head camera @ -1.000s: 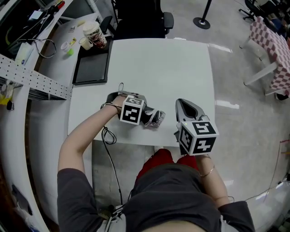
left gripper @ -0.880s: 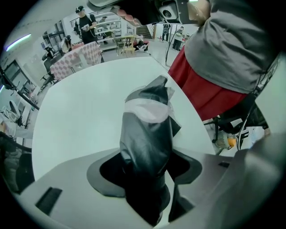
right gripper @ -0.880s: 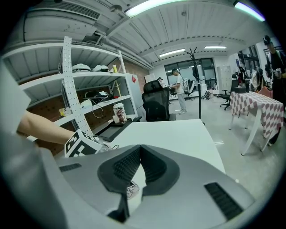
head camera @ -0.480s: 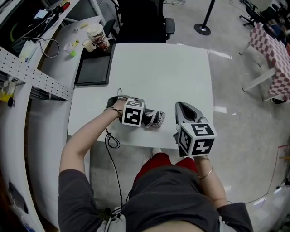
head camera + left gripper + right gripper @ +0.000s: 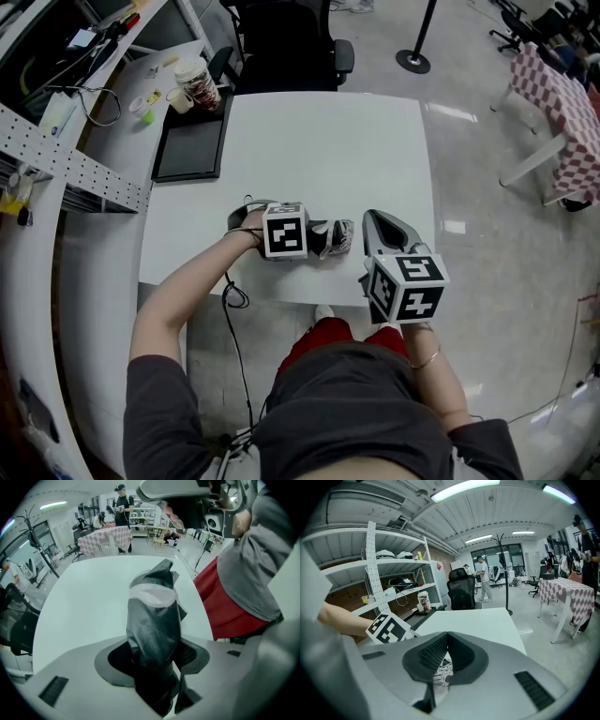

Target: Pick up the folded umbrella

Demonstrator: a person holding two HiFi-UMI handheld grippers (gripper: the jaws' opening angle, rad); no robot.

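The folded umbrella (image 5: 330,239) is dark grey with a white band and a patterned end, and it lies across the near part of the white table (image 5: 375,141). My left gripper (image 5: 302,236) points steeply down onto it. Its jaws have just been closing and now clamp the umbrella's body. In the left gripper view the umbrella (image 5: 154,616) sticks out from between the pads of the left gripper (image 5: 153,657). My right gripper (image 5: 371,219) hovers just right of the umbrella's end, shut and empty. In the right gripper view, the patterned end (image 5: 440,672) shows below the right gripper (image 5: 447,637).
A black tray (image 5: 192,141) lies at the table's far left, with a paper cup (image 5: 199,81) and small items beyond it. A black office chair (image 5: 281,42) stands behind the table. A pegboard shelf (image 5: 66,155) runs along the left. A cable (image 5: 232,292) hangs by the left forearm.
The left gripper has closed onto the umbrella, rolled so that its marker cube faces up, and shifted slightly right with the umbrella. The right gripper has stayed put.
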